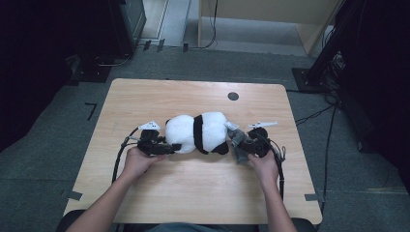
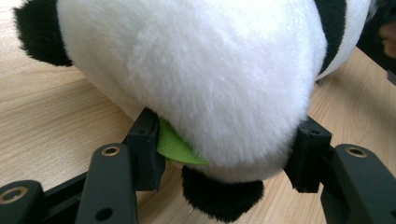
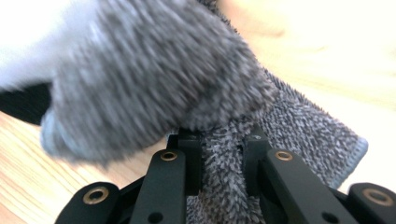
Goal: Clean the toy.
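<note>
A black-and-white panda plush point(image 1: 198, 131) lies on its side in the middle of the wooden table point(image 1: 193, 188). My left gripper point(image 1: 167, 147) comes at it from the left. In the left gripper view the jaws point(image 2: 229, 135) press into both sides of the plush's white body point(image 2: 201, 74), with a green tag point(image 2: 175, 149) by the left jaw. My right gripper point(image 1: 237, 141) sits at the plush's right end, shut on a fold of grey terry cloth point(image 3: 224, 182). The cloth point(image 1: 238, 145) bunches against the plush, and its loose end lies on the table point(image 3: 317, 135).
A round black grommet point(image 1: 233, 95) sits in the table near its far edge. Cables trail from both grippers toward the near edge. Beyond the table there is grey carpet with dark stands and a wooden cabinet point(image 1: 270, 19).
</note>
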Demonstrator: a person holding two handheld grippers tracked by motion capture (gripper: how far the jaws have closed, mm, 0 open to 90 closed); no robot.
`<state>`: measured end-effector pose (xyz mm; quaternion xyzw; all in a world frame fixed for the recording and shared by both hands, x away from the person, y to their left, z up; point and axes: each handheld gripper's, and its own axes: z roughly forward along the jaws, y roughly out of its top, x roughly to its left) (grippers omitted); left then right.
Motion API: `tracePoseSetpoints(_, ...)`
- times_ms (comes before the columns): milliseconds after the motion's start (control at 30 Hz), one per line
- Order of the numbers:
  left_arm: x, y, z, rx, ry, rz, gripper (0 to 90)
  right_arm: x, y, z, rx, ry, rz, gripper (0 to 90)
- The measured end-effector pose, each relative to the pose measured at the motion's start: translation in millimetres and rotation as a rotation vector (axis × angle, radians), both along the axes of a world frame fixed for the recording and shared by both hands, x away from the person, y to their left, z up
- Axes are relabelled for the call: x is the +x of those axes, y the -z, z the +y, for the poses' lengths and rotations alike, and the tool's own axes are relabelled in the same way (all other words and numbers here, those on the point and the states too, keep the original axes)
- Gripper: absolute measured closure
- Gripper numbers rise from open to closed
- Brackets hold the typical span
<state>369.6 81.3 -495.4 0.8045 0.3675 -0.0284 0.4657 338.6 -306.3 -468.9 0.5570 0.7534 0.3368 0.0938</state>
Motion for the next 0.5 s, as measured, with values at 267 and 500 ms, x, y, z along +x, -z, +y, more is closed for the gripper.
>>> tracePoseSetpoints(267, -0.3, -0.9, -0.8, 0.003, 0.000, -0.002, 41.6, -16.2, -51.3, 0.8, 0.069, -0.017, -0.174, 77.5)
tracePoseSetpoints(500, -0.3, -1.1, -1.2, 0.003, -0.001, -0.006, 41.8, -21.7, -80.6, 56.4, 0.051, -0.189, -0.241, 77.4)
